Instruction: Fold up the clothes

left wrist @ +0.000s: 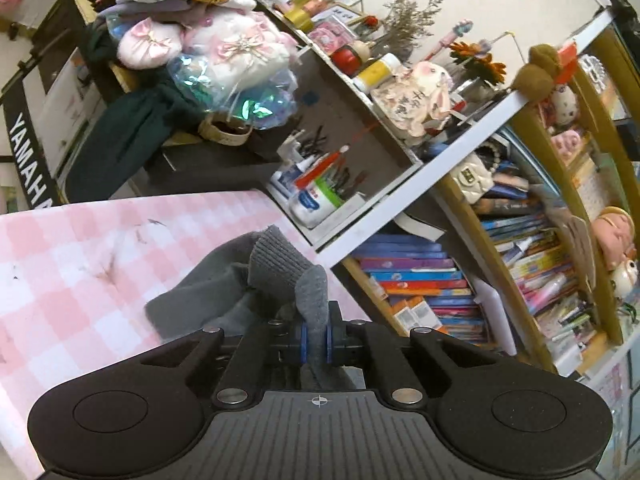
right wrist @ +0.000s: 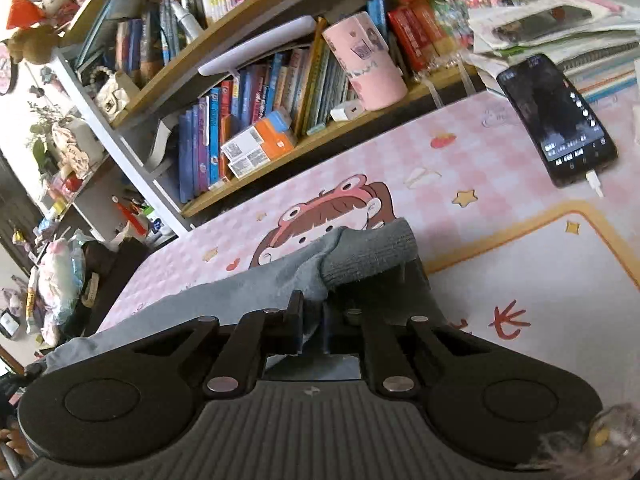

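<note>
A grey knitted garment with a ribbed cuff lies bunched on the pink checked table mat. My left gripper is shut on a fold of it, with the cuff standing up just ahead of the fingers. In the right wrist view the same grey garment drapes over the fingers, its ribbed edge ahead of them. My right gripper is shut on the cloth above the pink cartoon mat. The fingertips of both grippers are hidden by cloth.
A bookshelf full of books runs along the mat's far edge. A pink cup stands on it. A black phone with a cable lies on the mat at right. Plush toys and clutter sit beyond the mat's left end.
</note>
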